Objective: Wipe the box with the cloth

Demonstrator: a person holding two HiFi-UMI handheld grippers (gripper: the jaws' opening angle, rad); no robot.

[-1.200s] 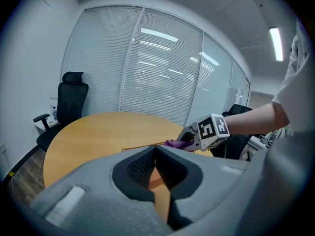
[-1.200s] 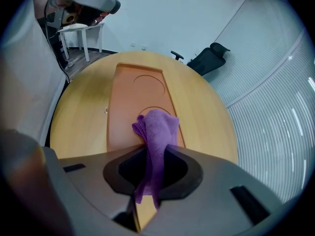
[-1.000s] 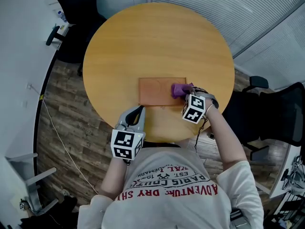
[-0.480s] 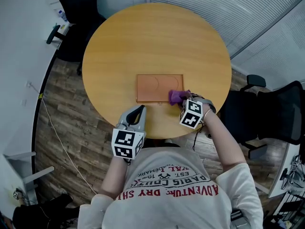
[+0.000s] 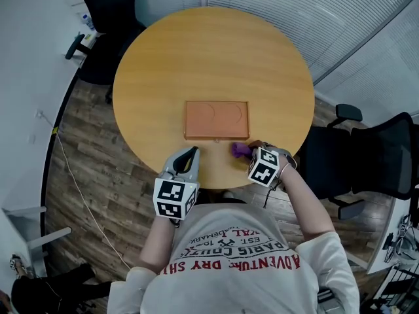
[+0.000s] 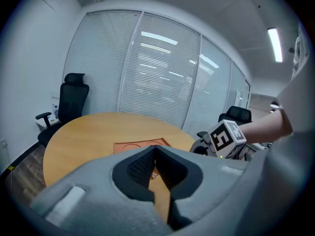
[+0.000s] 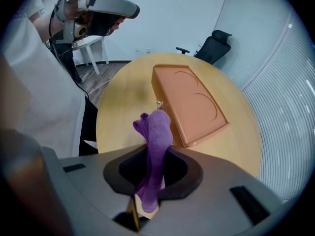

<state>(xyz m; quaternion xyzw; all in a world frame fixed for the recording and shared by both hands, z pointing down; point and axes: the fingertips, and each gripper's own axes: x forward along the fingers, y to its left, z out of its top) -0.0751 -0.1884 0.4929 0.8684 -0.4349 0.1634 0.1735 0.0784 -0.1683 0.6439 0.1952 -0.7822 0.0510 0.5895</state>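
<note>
A flat orange-brown box (image 5: 217, 120) with two round outlines on its lid lies near the front of the round wooden table (image 5: 196, 57). My right gripper (image 5: 246, 152) is shut on a purple cloth (image 5: 239, 150), which hangs over the table just in front of the box's right front corner, off the box. In the right gripper view the cloth (image 7: 154, 151) sticks up between the jaws, with the box (image 7: 189, 102) beyond it. My left gripper (image 5: 188, 157) hovers at the table's front edge, jaws shut and empty; the box (image 6: 140, 144) lies ahead of it.
Black office chairs stand at the back left (image 5: 105, 18) and at the right (image 5: 366, 156) of the table. Window blinds (image 5: 308, 12) run along the far side. A wood floor (image 5: 91, 156) shows to the left, with a cable across it.
My right gripper has drawn the cloth back toward me, off the box's right end and onto the table in front of it. The left gripper has stayed put.
</note>
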